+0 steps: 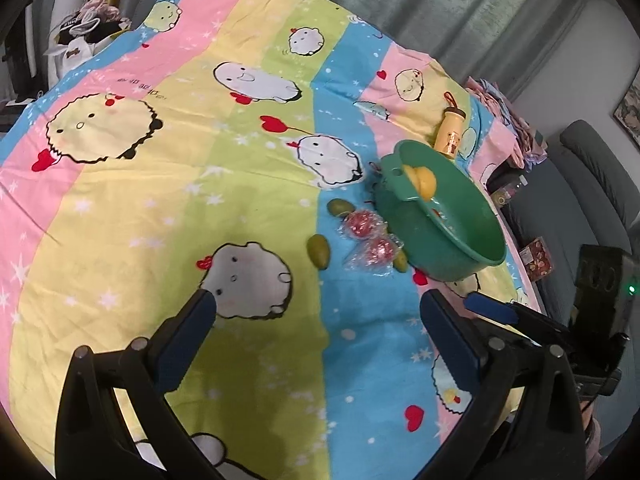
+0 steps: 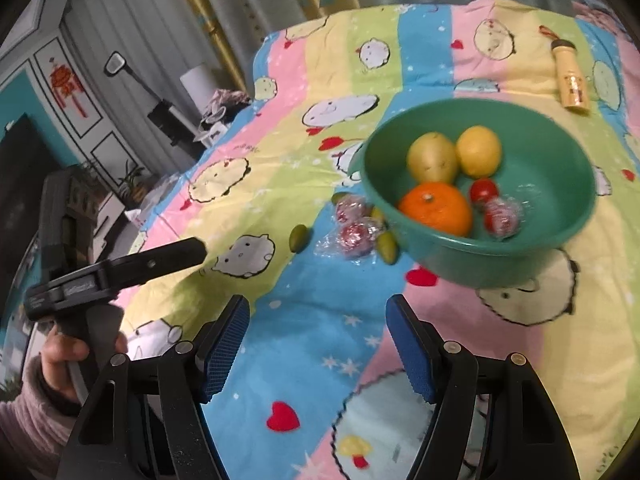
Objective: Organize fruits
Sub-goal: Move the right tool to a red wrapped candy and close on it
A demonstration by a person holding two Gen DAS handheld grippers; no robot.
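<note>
Soft printed cloth, glossy plastic, crinkly wrap.
Bedsheet [image 2: 352, 344]: matt woven cloth w/ cartoon print, lightly creased. Green bowl [image 2: 568, 216]: smooth plastic, slight sheen on rim. Orange [image 2: 436, 208]: dimpled, semi-gloss peel; lemon [image 2: 479, 151] & pear [image 2: 432, 158]: smooth, dull-shiny skin. Small tomato [image 2: 483, 190]: glossy. Wrapped red fruits [image 2: 352, 236] beside bowl: clear crinkled plastic film, glinting. Green olive-like fruits [image 1: 318, 251]: smooth, matt-ish skin. Yellow bottle [image 2: 570, 80]: hard plastic-looking, glossy lower part. Right gripper [image 2: 318, 344]: matt black plastic body, blue finely ribbed rubbery pads [image 2: 224, 356], small bright metal pins. Left gripper [image 1: 316, 308]: same black plastic, blue pads. Sleeve [image 2: 28, 420]: fuzzy pink knit.
</note>
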